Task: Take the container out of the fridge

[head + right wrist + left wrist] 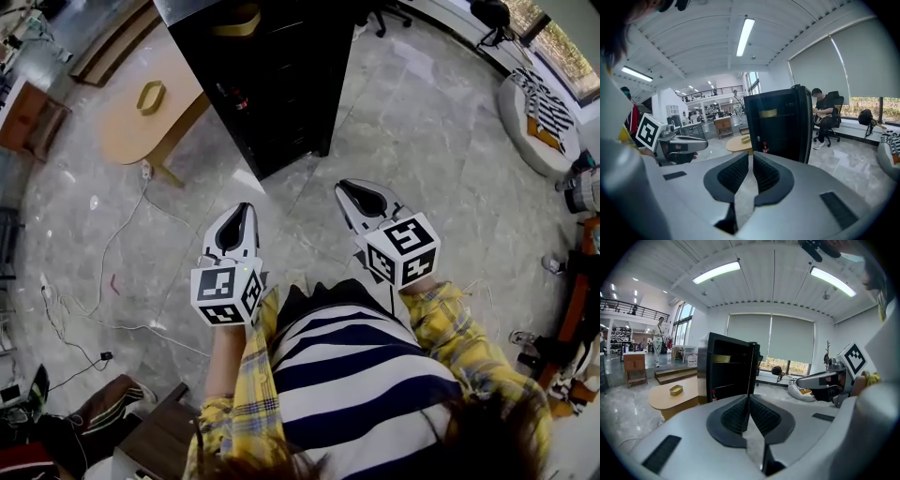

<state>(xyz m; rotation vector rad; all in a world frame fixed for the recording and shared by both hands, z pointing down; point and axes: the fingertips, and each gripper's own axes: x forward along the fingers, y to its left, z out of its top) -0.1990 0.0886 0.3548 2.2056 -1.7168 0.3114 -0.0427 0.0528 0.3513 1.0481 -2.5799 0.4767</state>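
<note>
The left gripper (pixel 749 403) is closed. Its two ribbed black pads meet along the centre line and nothing sits between them. The right gripper (pixel 751 161) is in the same condition, with its pads together at the tips and no load.

In the head view both grippers are held side by side in front of the person's torso. They are above the floor, touch nothing, and both point toward the fridge. The arms that carry them wear yellow plaid sleeves (pixel 450 328) over a navy-and-white striped shirt (pixel 356 375).

The grey polished stone floor (pixel 422 122) lies between the grippers and the tall black fridge (pixel 272 84), which stands ahead and well apart from both. Its shelves are visible from the front.

The shallow yellow container (pixel 721 358) rests on an upper shelf inside the fridge, out of contact with either gripper. A small red-capped bottle (pixel 764 148) stands lower down in the fridge.

Beside the fridge, at its left in the head view, is a light wooden table with a rounded end (pixel 117 131). It carries a small yellow tray (pixel 151 97).

White cables (pixel 103 272) trail across the floor at the left. A round striped cushion (pixel 542 111) lies at the far right.

The right gripper view shows a seated person (pixel 826 115) on an office chair beyond the fridge. The left gripper view shows a standing person (pixel 658 341) in the far background.
</note>
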